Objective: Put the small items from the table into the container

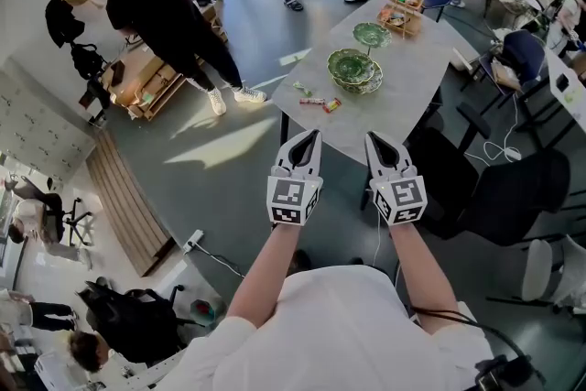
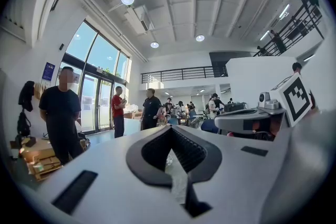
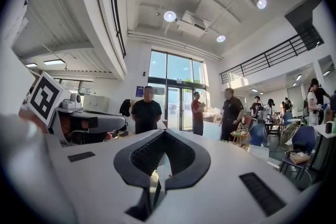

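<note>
Far to your left a person in black (image 1: 165,9) stands on the grey floor (image 1: 211,169), beside a low stack of cardboard and wooden crates (image 1: 146,85). Your left tool (image 1: 311,137) is held level out in front of you with its jaws pressed together and nothing between them (its own view, looking across the hall, shows the tips meeting (image 2: 169,127)). It hangs short of the near edge of the grey worktop (image 1: 421,78), touching nothing.

The small items (image 1: 319,100), a few wrapped bits in green and red, lie loose on the worktop near its left edge, just beyond the left tool's tip. Just past them sits a stack of green bowls (image 1: 353,69), with one smaller green bowl (image 1: 372,35) behind it.

Your right tool (image 1: 371,139) is level beside the left one, apart from it, its jaws also closed on nothing (image 3: 164,132). At the worktop's far end stands a wooden box (image 1: 404,11) with things in it that are too small to make out. Dark chairs (image 1: 499,197) stand to your right.
</note>
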